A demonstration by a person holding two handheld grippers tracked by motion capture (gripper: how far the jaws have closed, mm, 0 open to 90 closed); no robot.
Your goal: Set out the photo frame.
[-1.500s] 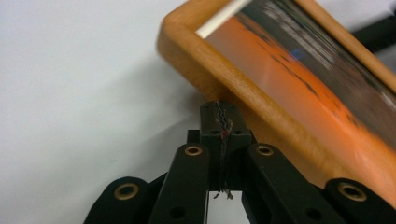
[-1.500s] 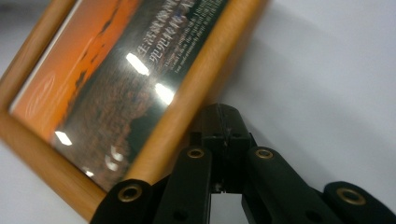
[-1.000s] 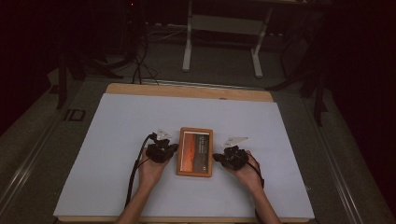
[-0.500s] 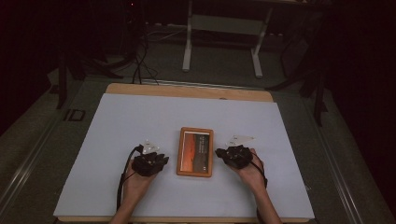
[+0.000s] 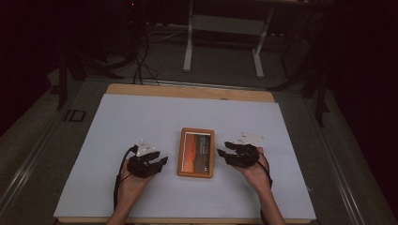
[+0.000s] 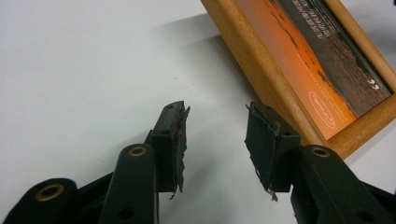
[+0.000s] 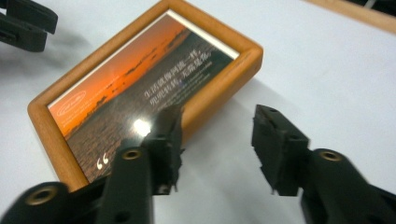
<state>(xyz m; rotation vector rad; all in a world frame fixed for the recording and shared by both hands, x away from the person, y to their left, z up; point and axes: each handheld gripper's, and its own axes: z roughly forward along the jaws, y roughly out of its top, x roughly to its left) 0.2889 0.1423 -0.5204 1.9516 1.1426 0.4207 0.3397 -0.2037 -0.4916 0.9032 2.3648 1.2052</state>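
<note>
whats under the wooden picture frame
The wooden picture frame lies flat on the white sheet covering the table. Whatever is directly beneath it is hidden by the frame itself.

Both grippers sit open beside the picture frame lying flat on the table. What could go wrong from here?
The right gripper hangs low over the picture frame, with one jaw above the glass, so a dip could scratch it. The left gripper is close to the wooden edge and could nudge the frame across the smooth white table cover.

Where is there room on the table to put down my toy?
Most of the white sheet is bare: the whole far half beyond the picture frame, plus both side edges. It is crowded near the front, where the left gripper and right gripper flank the frame.
</note>
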